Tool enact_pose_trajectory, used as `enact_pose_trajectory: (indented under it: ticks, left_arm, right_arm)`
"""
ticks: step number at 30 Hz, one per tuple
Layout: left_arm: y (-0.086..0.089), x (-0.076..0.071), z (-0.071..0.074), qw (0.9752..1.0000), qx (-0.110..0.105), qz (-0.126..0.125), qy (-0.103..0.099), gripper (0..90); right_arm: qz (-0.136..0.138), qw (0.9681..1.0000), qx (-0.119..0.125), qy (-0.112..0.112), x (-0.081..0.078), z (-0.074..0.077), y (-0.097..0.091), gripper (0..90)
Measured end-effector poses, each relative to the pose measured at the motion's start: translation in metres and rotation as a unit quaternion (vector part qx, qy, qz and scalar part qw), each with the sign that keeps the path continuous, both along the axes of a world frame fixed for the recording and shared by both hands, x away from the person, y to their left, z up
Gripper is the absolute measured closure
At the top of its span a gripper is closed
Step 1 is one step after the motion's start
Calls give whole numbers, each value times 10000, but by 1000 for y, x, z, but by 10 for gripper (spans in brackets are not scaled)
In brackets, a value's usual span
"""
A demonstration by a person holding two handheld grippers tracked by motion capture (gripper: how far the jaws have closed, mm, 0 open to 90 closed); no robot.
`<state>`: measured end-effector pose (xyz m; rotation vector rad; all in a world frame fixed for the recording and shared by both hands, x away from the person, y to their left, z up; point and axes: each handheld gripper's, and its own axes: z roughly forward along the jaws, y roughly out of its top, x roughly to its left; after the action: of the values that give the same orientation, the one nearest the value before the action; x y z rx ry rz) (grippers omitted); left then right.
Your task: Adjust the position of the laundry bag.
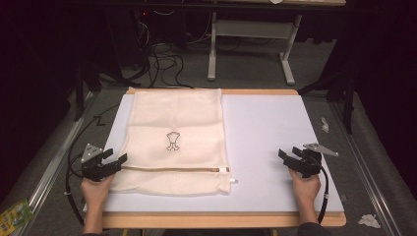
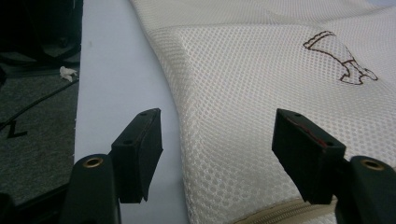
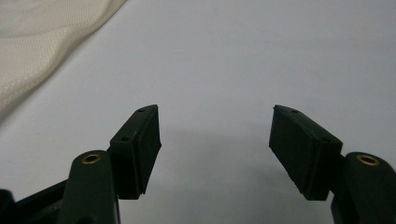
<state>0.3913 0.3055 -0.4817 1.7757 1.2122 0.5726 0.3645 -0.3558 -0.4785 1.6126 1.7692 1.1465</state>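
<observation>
With the mesh laundry bag (image 1: 174, 142) laid flat on the table's (image 1: 265, 137) left half, only 1 layer could be pinched by the spread left gripper (image 1: 114, 158), while the spread right gripper (image 1: 289, 152) is kept well apart.

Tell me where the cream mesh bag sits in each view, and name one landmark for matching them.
High view: mesh bag lies flat on the table's left half, beside the left gripper.
Left gripper view: it fills the centre and right, beyond the open jaws.
Right gripper view: its edge shows in the top left corner.
Shared landmark: the white table top.
</observation>
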Motion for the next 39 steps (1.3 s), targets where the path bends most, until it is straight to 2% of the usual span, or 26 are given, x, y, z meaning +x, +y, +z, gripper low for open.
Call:
enact_pose_trajectory:
  ticks: [10,15,17,20,26,28,30,33,34,36,39]
  left_arm:
    - [2,-1,0,9999,-102,70,-40,324]
    - [2,-2,0,9998,-121,126,-106,337]
    - [2,-2,0,9998,-105,133,-104,337]
    - [2,-2,0,9999,-101,74,-116,383]
    - [3,-1,0,9998,-192,11,-92,403]
    - [3,1,0,9998,-193,-44,20,398]
    - [4,4,0,9997,-199,23,146,376]
    - [5,5,0,9995,-248,49,183,455]
    - [4,5,2,9997,-158,68,192,460]
    - [2,5,4,9998,-32,52,208,449]
    - [-1,5,9,9998,71,21,174,417]
  right_arm:
    - [-8,10000,-37,55,1,0,1,346]
    - [-1,10000,-53,41,1,0,1,378]
    - [56,9998,-168,19,0,1,4,401]
    - [111,9997,-194,-25,1,1,3,404]
    - [105,9999,-80,-21,0,2,2,441]
    - [175,9998,-91,-36,-1,3,3,445]
    - [262,9996,-140,-20,-1,5,5,446]
    - [329,9994,-81,-18,-2,8,7,457]
    - [354,9993,-134,-67,-3,10,8,463]
    - [276,9993,-240,-8,-2,14,12,473]
    - [356,9991,-234,-44,-1,21,15,472]
